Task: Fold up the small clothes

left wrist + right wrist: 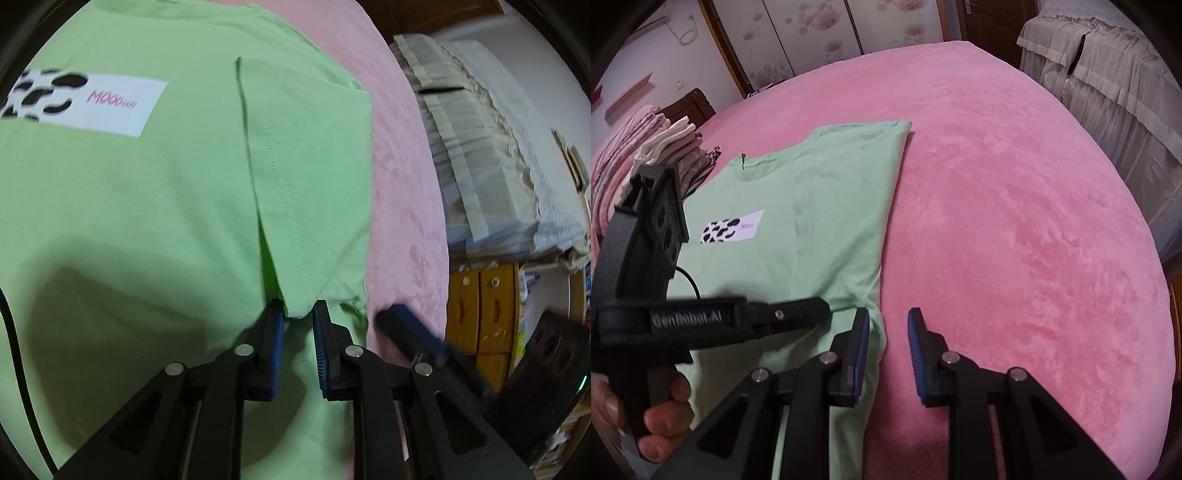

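A light green T-shirt [147, 192] with a white cow-print label [88, 101] lies flat on the pink bed; its right side is folded inward as a flap [295, 166]. My left gripper [298, 314] is open, its jaws on either side of the flap's lower corner. The right gripper's fingertip [402, 325] shows beside it on the blanket. In the right wrist view the shirt [798, 229] lies to the left. My right gripper [888, 321] is open and empty over the shirt's right edge. The left gripper [738, 317] reaches in from the left.
The pink blanket [1015, 221] covers the bed, wide to the right of the shirt. A stack of folded clothes [657, 147] sits at the far left. Cream-covered furniture [1108, 85] stands beyond the bed edge. Yellow drawers [484, 314] stand beside the bed.
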A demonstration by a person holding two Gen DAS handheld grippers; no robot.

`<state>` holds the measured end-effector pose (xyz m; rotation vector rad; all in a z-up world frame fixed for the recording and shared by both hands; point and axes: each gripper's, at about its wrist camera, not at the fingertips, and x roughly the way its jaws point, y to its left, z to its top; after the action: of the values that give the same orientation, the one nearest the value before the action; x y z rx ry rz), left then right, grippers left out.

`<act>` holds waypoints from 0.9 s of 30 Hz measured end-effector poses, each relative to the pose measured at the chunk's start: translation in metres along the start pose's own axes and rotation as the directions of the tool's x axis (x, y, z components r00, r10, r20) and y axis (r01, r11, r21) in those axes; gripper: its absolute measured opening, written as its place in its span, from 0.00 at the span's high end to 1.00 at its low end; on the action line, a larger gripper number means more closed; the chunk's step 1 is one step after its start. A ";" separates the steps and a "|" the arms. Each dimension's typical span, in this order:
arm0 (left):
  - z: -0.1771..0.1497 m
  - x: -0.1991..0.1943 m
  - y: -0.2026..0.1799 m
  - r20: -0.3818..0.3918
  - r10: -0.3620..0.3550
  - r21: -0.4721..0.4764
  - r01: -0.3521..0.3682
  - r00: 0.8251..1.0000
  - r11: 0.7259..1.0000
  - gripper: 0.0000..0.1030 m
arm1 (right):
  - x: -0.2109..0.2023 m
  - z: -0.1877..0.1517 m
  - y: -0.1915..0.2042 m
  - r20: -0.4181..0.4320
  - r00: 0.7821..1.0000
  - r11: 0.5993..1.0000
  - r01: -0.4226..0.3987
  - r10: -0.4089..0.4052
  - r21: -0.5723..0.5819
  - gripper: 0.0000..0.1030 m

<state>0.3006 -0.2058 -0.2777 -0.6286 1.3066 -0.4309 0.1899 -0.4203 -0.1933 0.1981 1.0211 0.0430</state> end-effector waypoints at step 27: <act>0.140 0.001 -0.025 0.286 0.325 0.303 -0.407 0.901 0.862 0.59 | 0.115 0.170 -0.021 -0.087 0.996 0.996 0.015 -0.007 0.089 0.98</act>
<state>0.4387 -0.1999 -0.2430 -0.1071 1.0615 -0.2593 0.3937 -0.4509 -0.2077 0.2739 1.1110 -0.0040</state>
